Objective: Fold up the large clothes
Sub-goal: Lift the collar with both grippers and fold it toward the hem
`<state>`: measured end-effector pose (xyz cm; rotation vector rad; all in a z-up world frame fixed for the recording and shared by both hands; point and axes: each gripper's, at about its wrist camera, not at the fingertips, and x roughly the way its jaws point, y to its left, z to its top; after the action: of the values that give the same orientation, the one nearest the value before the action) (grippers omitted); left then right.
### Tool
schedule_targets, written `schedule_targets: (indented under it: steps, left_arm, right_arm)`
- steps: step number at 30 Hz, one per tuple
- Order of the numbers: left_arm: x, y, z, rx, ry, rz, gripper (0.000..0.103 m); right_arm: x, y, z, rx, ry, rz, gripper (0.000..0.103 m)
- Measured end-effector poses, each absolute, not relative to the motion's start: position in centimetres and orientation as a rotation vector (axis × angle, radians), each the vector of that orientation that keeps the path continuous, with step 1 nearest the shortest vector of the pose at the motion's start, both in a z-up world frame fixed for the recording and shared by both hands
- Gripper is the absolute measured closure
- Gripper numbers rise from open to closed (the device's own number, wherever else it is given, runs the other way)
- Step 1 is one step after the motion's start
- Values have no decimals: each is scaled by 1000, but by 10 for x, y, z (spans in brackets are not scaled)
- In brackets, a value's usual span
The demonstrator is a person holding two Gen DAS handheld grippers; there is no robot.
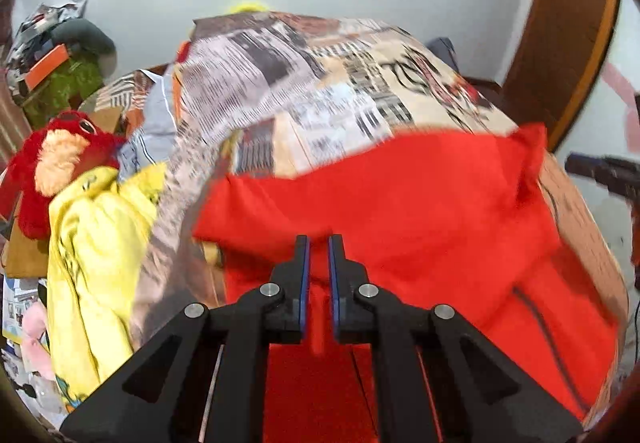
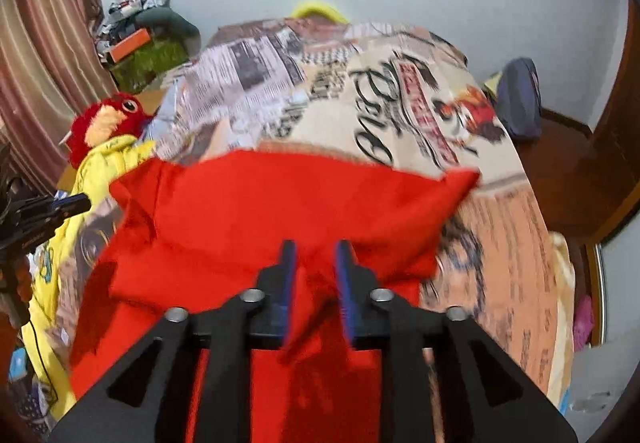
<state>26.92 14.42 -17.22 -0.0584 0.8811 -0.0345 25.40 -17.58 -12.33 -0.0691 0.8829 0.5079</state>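
Red garment (image 1: 400, 203) lies crosswise; left tool (image 1: 319, 243) pinches its near edge, right tool (image 2: 316, 249) hangs slack around cloth

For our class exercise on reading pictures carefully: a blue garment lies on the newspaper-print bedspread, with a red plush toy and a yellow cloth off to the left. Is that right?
Not quite. The garment is red, not blue; both wrist views show it. The rest holds: it lies on the newspaper-print bedspread, with the red plush toy and the yellow cloth off to the left.
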Motion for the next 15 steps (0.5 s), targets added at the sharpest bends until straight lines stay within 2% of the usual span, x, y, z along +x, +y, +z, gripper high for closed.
schedule_targets:
  steps: [1,6,11,15]
  left_arm:
    - [278,146,-171,-71,878,-31,96]
    - [320,160,-193,-164,913,-14,96]
    - [346,198,-254,-145,1032,187,96]
    - [334,229,-301,-118,1147,291,96]
  right_arm:
    - [260,-168,-124,-64,881,510,73]
    - [288,-136,-152,-60,947,523,70]
    - [311,-133,-197,-109,1048,437,70]
    - [319,-164,-213,-78,1072,388,70]
